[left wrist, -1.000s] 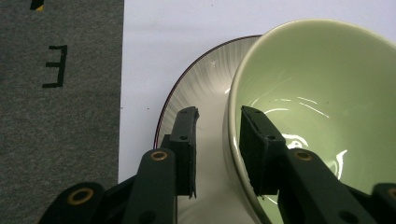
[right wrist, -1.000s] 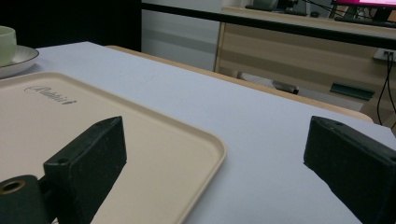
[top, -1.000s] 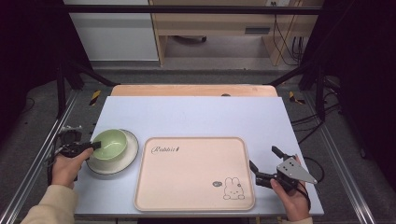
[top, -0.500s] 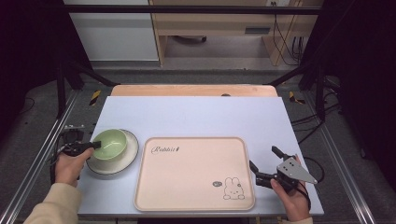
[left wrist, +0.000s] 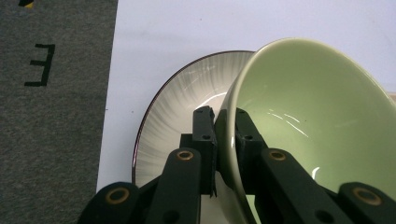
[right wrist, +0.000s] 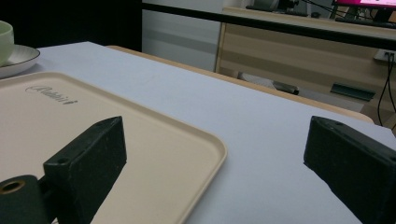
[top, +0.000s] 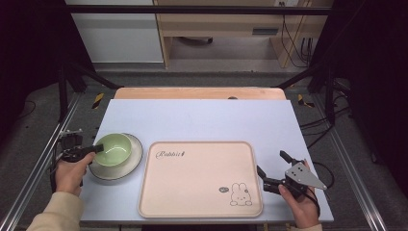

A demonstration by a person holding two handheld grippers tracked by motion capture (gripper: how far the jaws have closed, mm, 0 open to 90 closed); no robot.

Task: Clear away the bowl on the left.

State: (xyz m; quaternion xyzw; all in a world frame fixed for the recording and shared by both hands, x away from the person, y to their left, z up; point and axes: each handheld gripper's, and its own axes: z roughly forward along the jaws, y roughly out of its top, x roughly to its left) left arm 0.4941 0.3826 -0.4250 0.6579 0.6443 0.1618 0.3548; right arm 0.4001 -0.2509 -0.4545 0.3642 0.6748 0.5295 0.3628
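A pale green bowl rests on a white plate with a dark rim at the table's left. My left gripper is shut on the bowl's left rim, one jaw inside and one outside. A beige tray with a rabbit print lies empty in the middle. My right gripper stands open low at the tray's right edge, with one jaw over the tray corner and nothing between its jaws. In the right gripper view the bowl and plate show far off.
The light blue table top has bare room behind the tray and to its right. A wooden strip runs along the far edge. Metal rails flank the table. Grey floor lies left of the table.
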